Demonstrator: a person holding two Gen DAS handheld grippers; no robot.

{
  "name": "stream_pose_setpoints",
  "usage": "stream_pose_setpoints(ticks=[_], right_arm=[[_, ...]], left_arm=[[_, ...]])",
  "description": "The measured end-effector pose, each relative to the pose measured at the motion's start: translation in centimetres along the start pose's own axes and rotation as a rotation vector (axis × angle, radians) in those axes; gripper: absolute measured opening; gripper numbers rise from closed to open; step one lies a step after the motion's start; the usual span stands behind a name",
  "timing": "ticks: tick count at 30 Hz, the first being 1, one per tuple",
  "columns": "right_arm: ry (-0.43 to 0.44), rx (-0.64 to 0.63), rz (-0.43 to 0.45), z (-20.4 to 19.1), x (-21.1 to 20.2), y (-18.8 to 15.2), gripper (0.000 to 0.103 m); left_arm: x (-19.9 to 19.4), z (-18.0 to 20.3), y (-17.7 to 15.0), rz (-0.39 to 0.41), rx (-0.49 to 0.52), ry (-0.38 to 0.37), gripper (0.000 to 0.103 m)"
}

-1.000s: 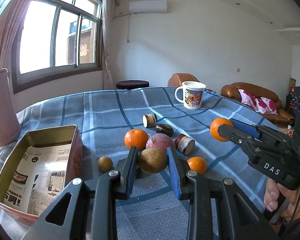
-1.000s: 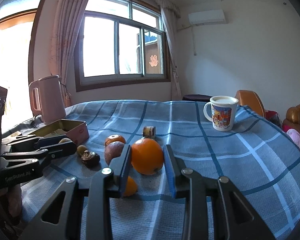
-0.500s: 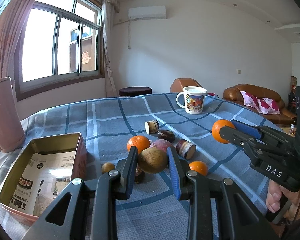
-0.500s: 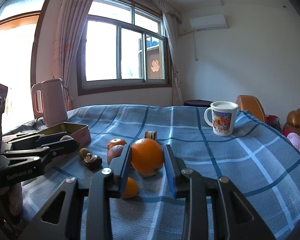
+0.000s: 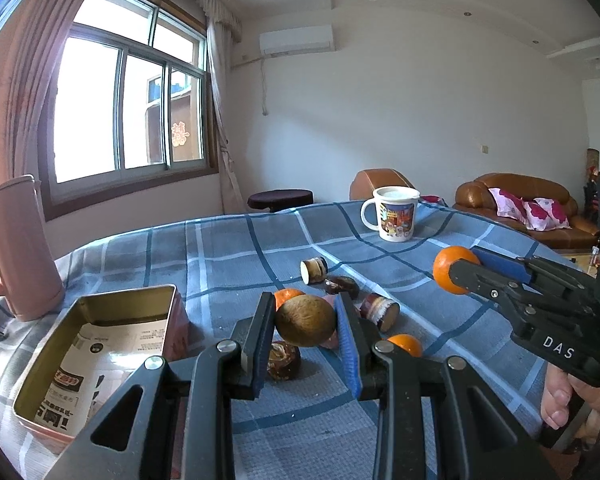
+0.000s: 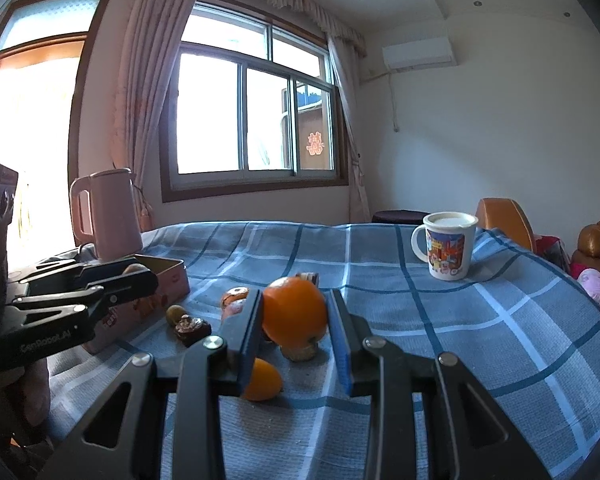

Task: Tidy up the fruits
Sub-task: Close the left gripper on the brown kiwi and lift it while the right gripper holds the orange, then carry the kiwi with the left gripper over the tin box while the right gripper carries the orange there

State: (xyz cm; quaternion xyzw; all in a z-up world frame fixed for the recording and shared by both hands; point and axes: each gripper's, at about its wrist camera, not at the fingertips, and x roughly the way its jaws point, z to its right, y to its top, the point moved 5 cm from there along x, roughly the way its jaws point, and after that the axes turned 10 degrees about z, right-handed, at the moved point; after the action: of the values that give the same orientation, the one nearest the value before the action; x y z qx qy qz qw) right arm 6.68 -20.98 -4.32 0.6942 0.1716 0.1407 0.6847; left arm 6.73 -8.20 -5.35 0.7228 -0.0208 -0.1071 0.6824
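The left hand-held gripper [image 5: 305,322] is clamping a brown round fruit [image 5: 305,321] above the loose fruits in the middle of the surface [image 5: 228,256], lifted clear for carrying. The right hand-held gripper [image 6: 294,314] is squeezing an orange [image 6: 295,312] the same way. The open tin [image 5: 96,344] is waiting at the surface's left edge, likely where both fruits are going.

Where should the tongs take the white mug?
Take the mug across its body, coming from the side away from its handle. It stands upright and looks full nearly to the rim, so keep it level. The loop handle looks too thin for a steady pinch.
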Motion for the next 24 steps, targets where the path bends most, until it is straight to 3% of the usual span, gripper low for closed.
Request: stream_pose_setpoints(ticks=[24], right_arm=[[0.008, 0.004, 0.024, -0.3, -0.1, 0.9, 0.035]], left_arm=[[-0.5, -0.5, 1.5, 0.033, 0.008, 0.033, 0.032]])
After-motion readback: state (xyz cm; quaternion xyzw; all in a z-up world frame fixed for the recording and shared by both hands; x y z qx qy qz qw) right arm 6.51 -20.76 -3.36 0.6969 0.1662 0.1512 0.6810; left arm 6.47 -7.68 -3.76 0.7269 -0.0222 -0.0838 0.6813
